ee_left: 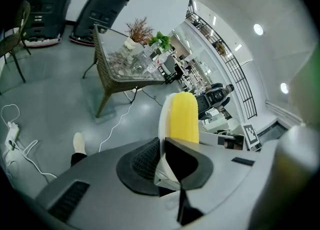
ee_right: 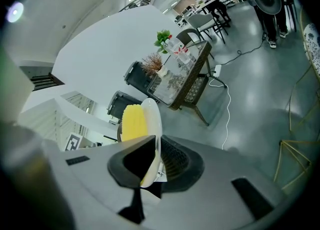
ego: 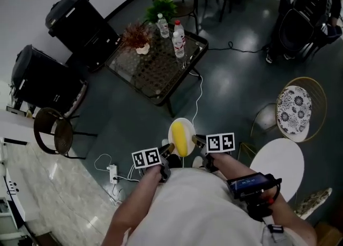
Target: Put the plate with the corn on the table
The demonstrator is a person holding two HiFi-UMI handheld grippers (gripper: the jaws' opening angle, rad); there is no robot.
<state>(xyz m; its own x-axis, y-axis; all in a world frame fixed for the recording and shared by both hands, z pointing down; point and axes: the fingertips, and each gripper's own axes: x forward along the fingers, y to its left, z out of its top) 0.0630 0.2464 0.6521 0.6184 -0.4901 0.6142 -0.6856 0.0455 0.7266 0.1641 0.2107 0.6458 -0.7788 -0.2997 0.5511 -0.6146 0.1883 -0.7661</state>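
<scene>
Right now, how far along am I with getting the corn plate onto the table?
Done: the left gripper and right gripper are both shut on the rim of the plate, the corn lying on it. In hand: the plate hangs over the floor, short of the glass table. Left: reach the table, set it down, release.

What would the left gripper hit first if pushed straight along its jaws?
The plate: the left gripper is clamped on its rim, with the corn just beyond. Past that the way looks free, though depth is unclear.

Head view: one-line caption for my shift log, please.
Left gripper and right gripper grip the plate holding the corn, short of the glass-topped table.
</scene>
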